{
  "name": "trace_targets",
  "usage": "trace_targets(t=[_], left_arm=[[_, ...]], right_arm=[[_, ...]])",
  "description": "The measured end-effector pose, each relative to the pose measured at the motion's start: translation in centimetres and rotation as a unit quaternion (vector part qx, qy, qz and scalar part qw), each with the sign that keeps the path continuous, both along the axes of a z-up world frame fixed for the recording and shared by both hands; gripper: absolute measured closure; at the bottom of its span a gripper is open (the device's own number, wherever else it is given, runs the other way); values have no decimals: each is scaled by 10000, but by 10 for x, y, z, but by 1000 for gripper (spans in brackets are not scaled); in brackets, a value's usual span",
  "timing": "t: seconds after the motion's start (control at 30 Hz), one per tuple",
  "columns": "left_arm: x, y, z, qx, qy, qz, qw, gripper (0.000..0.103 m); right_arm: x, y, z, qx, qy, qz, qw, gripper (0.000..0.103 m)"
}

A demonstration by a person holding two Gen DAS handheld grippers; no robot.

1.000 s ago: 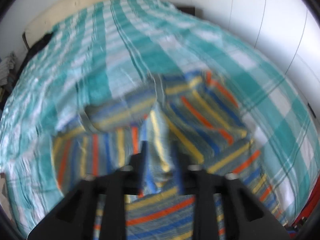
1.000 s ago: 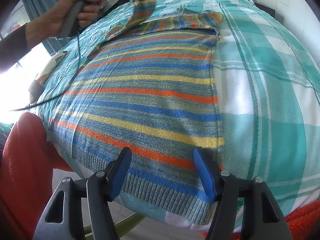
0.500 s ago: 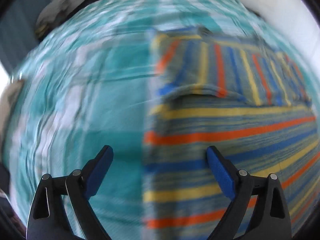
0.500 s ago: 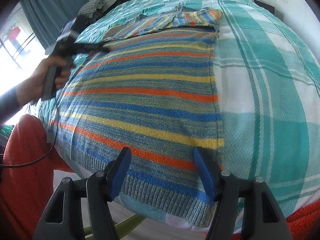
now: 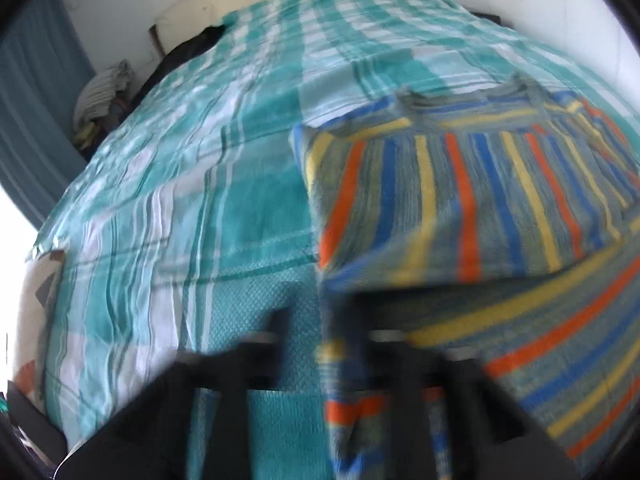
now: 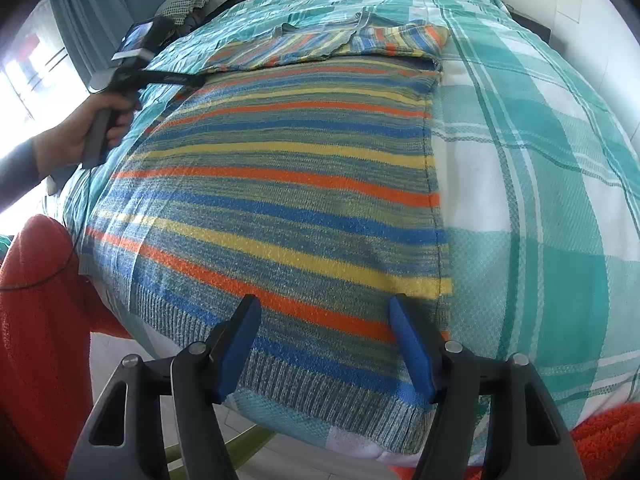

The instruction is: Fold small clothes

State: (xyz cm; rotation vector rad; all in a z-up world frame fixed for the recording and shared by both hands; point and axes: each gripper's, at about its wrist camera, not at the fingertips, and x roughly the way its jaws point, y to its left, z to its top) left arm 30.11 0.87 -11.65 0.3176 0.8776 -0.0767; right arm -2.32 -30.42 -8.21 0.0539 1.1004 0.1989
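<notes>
Two claws over one striped sweater [image 6: 280,184], spread flat on bed [image 6: 540,160] with teal-and-white check cover. Sleeve [image 6: 320,46] folded across sweater's far end, near collar. Ribbed hem at near bed edge, just ahead of right claw [image 6: 324,344].

Right claw: jaws wide apart, blue pads clear, nothing between them, hovering above hem.

Left claw [image 5: 324,344]: blurred in own view; jaws just closed, now near together, strip of sweater's left edge seemingly pinched between them. From right view, left claw [image 6: 192,79] at sweater's left side by the sleeve fold, gripped by hand [image 6: 86,132] in dark sleeve.

Beyond bed: blue curtain [image 6: 108,0] at bright window, pile of clothes [image 6: 188,0] at far left corner, white wall. Red fabric [image 6: 40,320] at lower left, below bed edge.
</notes>
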Motion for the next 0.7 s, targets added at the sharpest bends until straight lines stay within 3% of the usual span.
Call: trace_targets(t=[0.13,0.23,0.3,0.33,0.37,0.47,0.6,0.63,0.7], left_arm=[[-16,6,-19,266,-239,44,9994,97],[-21,6,-15,295,-239,-76,9993,93],[-26,11,-10,255,-185,-85,9995,70],[-31,17,-4,143,-192,-25,9997,41],[-36,24,1,-57,-228,15,9997,24],[-34,52,23,-1041,-126,138,9944,25],[16,74,43,-2335,365,394,9709,26],[35,74,42,-2525,584,403,9650,26],[65,64,38,-2463,781,424,9651,26]], right_arm=[[3,-1,-1,43,29,14,10000,36],[5,0,-4,60,59,55,9999,32],[6,2,-4,28,53,94,9999,30],[5,2,-4,15,47,106,9999,30],[5,2,-4,15,38,104,9999,30],[4,0,-3,94,25,55,9999,30],[4,3,-4,53,34,66,10000,29],[4,4,-4,32,39,77,10000,29],[4,7,-4,-29,40,104,9999,28]])
